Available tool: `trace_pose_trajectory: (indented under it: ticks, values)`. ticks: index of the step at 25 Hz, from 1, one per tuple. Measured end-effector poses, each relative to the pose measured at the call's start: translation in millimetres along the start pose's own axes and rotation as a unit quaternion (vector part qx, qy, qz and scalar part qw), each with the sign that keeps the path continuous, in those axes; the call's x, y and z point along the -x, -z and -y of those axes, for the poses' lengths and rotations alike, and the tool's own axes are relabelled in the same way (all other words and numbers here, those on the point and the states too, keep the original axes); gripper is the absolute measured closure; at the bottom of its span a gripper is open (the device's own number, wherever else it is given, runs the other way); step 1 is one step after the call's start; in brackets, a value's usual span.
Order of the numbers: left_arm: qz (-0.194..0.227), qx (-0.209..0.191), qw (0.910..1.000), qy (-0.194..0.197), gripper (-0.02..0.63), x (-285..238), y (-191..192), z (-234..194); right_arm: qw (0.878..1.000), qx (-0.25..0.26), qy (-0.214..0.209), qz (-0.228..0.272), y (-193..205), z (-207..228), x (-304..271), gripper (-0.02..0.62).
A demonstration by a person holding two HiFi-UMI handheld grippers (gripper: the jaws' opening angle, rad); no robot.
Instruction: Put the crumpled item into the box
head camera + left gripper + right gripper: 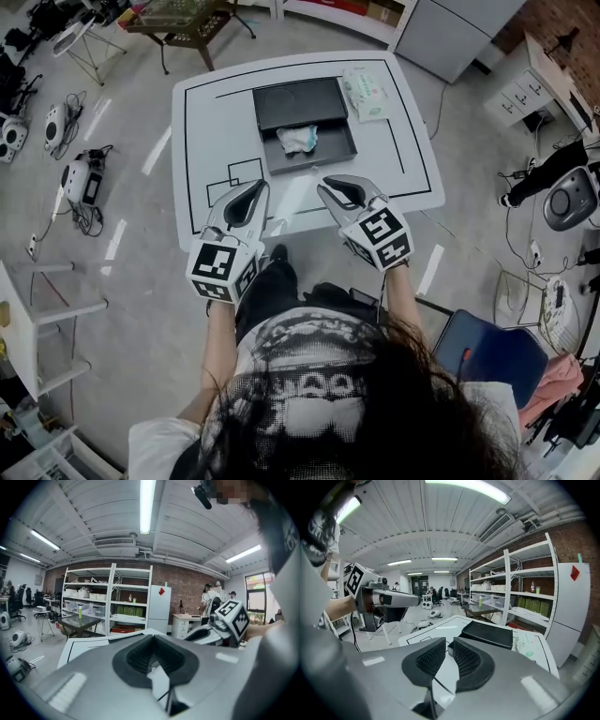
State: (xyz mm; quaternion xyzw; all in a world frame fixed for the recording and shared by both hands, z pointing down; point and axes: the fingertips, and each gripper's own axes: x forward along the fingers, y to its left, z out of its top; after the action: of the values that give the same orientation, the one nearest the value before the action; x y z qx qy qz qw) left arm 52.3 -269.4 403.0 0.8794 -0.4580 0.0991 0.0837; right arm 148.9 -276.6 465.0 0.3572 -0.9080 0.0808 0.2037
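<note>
Print on wipes pack [364, 94], just right of box [330, 150]: too small to read. Right gripper view: inside of box hidden behind right gripper [447, 641] jaws. Left gripper view: box hidden entirely behind left gripper [152, 641] body. Shelf goods [86, 593] far beyond box: blurred, unidentifiable.

Bright ceiling tubes [146, 503] light the room above the left gripper [255, 190] and right gripper [328, 186]; glare streaks the table [202, 141] between them; gripper views curve, corners dark.

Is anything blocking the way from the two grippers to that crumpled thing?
Nothing visible. Only bare table separates the left gripper and right gripper from the open black box, where the crumpled tissue already lies uncovered.
</note>
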Motion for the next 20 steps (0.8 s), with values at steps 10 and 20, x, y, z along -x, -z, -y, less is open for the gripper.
trace_pose_trajectory:
  ticks: [10,20]
  values:
    - [0.015,0.004,0.999,-0.042,0.606,33.0,5.8,74.0,0.999,0.021,-0.04,0.025,18.3,-29.6,71.9,0.546]
    - [0.014,0.002,0.9976,-0.068,0.606,64.0,9.0,107.0,0.996,0.033,-0.066,0.044,19.9,-56.0,108.1,0.552]
